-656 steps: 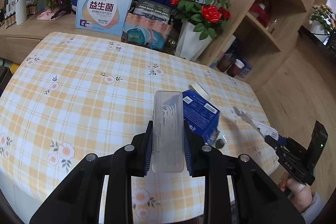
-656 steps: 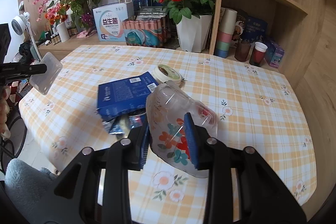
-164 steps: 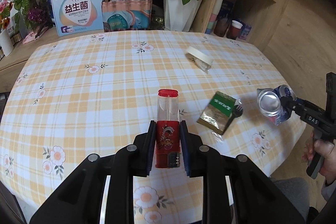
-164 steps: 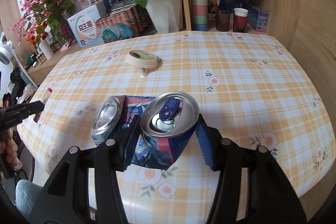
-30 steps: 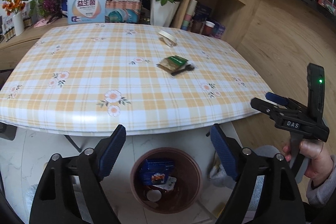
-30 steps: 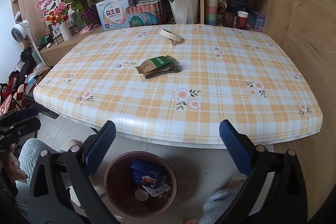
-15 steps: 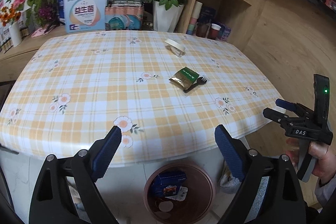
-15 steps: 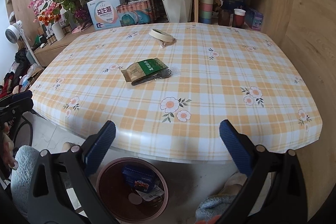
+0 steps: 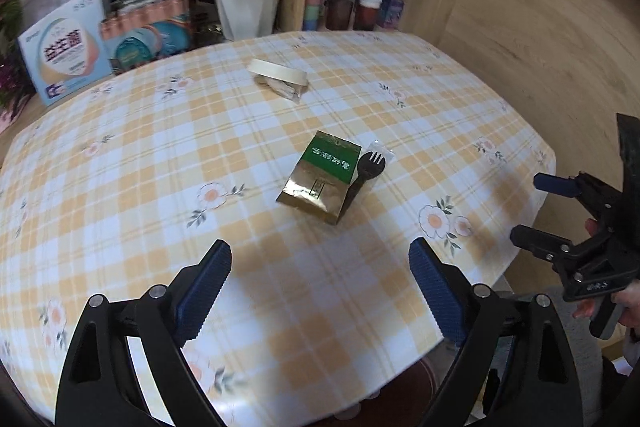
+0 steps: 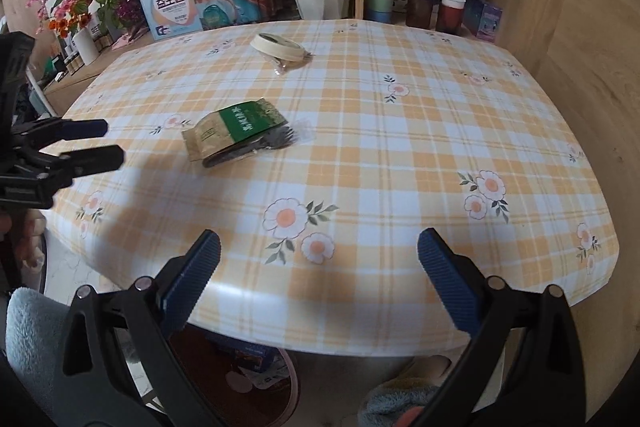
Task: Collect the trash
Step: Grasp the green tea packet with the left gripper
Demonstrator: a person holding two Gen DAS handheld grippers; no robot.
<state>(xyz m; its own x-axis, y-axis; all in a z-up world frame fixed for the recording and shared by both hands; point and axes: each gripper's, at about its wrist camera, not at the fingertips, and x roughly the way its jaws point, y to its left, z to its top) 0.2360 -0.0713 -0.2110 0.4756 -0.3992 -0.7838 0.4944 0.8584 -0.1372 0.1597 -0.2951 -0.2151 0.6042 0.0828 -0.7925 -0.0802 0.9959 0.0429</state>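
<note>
Both grippers are now over the near edge of the table (image 10: 400, 147) with yellow checked cloth; a second ago they hung above the brown round bin (image 10: 240, 387) below it. My left gripper (image 9: 320, 267) has its jaws wide apart, just opened further, with nothing between them. My right gripper (image 10: 318, 267) is also wide apart and holds nothing. I see the green and gold foil packet (image 9: 320, 179) near the table's middle, touching a black plastic fork (image 9: 366, 169), and a cream round lid (image 9: 276, 73) toward the far edge.
</note>
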